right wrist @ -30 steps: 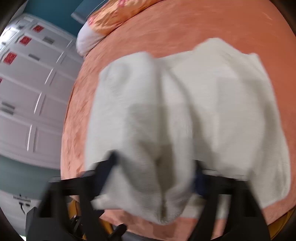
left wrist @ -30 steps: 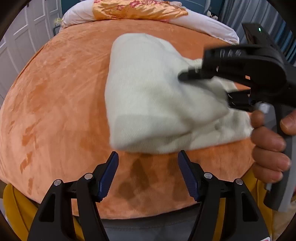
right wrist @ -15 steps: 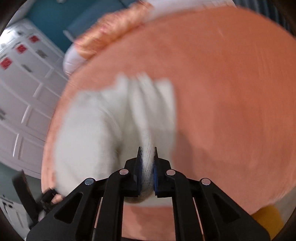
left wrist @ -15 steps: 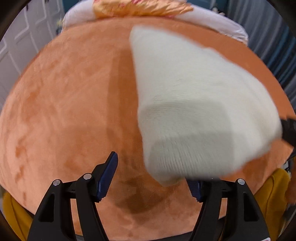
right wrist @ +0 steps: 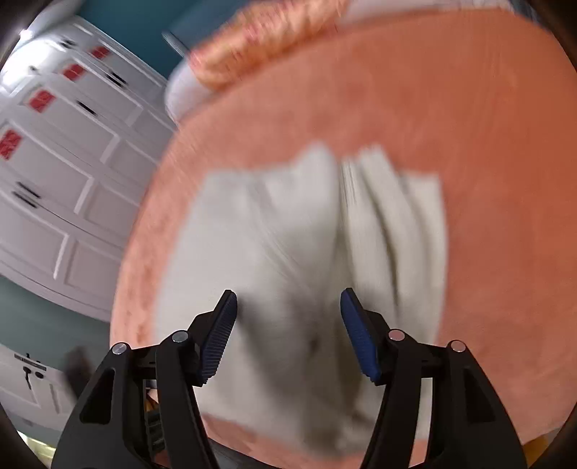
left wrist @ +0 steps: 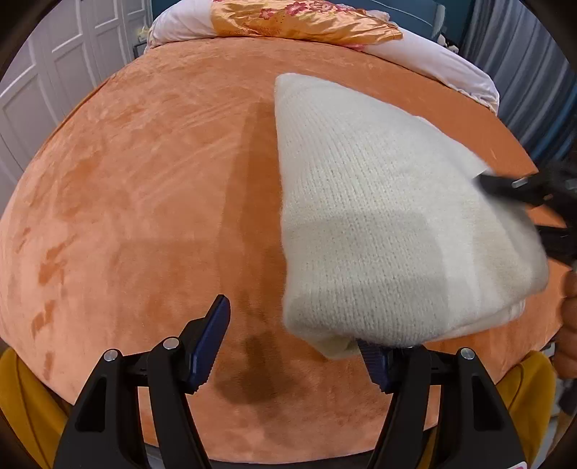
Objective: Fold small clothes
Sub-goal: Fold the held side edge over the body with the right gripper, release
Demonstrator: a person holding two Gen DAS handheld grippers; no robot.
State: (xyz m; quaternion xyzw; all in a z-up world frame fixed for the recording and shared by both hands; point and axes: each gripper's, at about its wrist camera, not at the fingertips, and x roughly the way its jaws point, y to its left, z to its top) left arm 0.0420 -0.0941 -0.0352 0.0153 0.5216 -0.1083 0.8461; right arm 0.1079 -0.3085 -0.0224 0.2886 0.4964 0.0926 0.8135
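A cream knit garment (left wrist: pixel 389 223) lies folded on the orange bedspread (left wrist: pixel 144 216), right of centre in the left wrist view. My left gripper (left wrist: pixel 292 324) stands open at the near edge; the garment's near corner overlaps its right finger without being pinched. My right gripper (right wrist: pixel 288 310) is opening, its blue pads (right wrist: pixel 220 335) apart above the blurred, rumpled garment (right wrist: pixel 295 234), which lies loose below them. In the left wrist view the right gripper (left wrist: pixel 530 194) shows as a dark blur at the garment's right edge.
An orange floral pillow (left wrist: pixel 303 20) and white bedding (left wrist: pixel 443 65) lie at the head of the bed. White wardrobe doors (right wrist: pixel 54 173) stand to the left. A person's hand (left wrist: pixel 568 324) and yellow clothing (left wrist: pixel 21 397) sit at the near edge.
The garment was drawn to the right and folded over. My right gripper, clamped on a fold half a second ago, now has its jaws apart. My left gripper stayed open.
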